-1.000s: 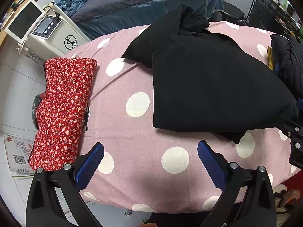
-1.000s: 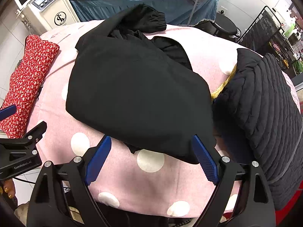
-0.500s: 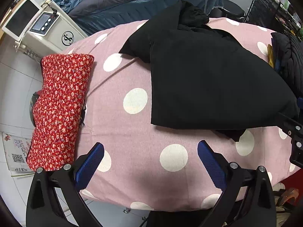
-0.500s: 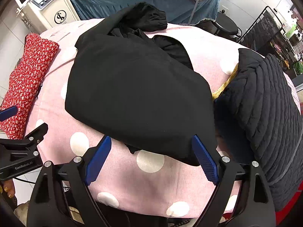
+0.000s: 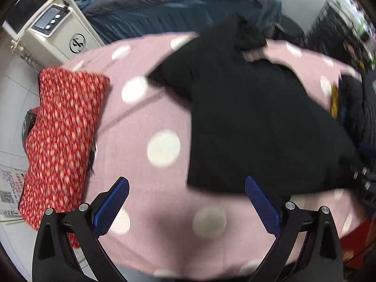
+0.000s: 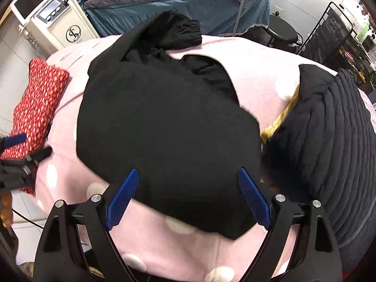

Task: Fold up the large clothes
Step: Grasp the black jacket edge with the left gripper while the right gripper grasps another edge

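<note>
A large black garment (image 5: 253, 122) (image 6: 164, 122) lies partly folded on the pink polka-dot table cover (image 5: 141, 117) (image 6: 258, 75), a bunched sleeve at its far end. My left gripper (image 5: 186, 189) is open above the cover, its right fingertip close to the garment's near left corner. My right gripper (image 6: 188, 185) is open over the garment's near edge, with nothing between its fingers. The left gripper's body (image 6: 16, 162) shows at the left edge of the right wrist view.
A folded red floral cloth (image 5: 61, 141) (image 6: 35, 108) lies along the table's left side. A black quilted garment (image 6: 329, 141) over a yellow item (image 6: 282, 119) sits at the right. Behind stand a white machine (image 5: 58, 30), a blue-covered bed (image 6: 176, 2), a stool (image 6: 282, 33) and a rack (image 6: 329, 35).
Both grippers have moved forward toward the black garment, which now looks nearer. The left wrist view is blurred by motion. Both stay open.
</note>
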The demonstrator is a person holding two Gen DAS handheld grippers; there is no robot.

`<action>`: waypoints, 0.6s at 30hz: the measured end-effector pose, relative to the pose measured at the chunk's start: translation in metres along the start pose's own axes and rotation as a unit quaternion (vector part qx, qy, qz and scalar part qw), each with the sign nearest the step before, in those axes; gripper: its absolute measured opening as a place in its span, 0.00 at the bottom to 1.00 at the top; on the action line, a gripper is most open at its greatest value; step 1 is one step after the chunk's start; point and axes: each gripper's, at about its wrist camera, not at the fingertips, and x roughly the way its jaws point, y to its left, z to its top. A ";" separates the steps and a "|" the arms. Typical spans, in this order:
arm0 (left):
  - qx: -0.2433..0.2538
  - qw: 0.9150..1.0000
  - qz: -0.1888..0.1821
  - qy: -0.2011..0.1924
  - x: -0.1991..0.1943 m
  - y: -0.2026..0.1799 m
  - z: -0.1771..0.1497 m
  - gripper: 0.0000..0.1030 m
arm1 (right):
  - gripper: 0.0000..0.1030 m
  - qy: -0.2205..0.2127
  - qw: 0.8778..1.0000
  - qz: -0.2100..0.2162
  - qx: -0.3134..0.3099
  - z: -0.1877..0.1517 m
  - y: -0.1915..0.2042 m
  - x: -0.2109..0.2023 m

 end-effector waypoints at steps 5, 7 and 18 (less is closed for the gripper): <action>-0.030 0.998 0.003 -0.053 0.005 -0.002 0.069 0.94 | 0.84 -0.018 0.998 0.028 0.055 0.050 -0.040 0.019; -0.015 0.998 0.007 -0.062 0.018 -0.015 0.103 0.94 | 0.84 -0.023 0.997 0.034 0.072 0.072 -0.053 0.030; 0.042 0.998 0.042 -0.001 0.122 -0.076 0.209 0.94 | 0.84 0.036 0.997 0.039 0.063 0.151 -0.077 0.141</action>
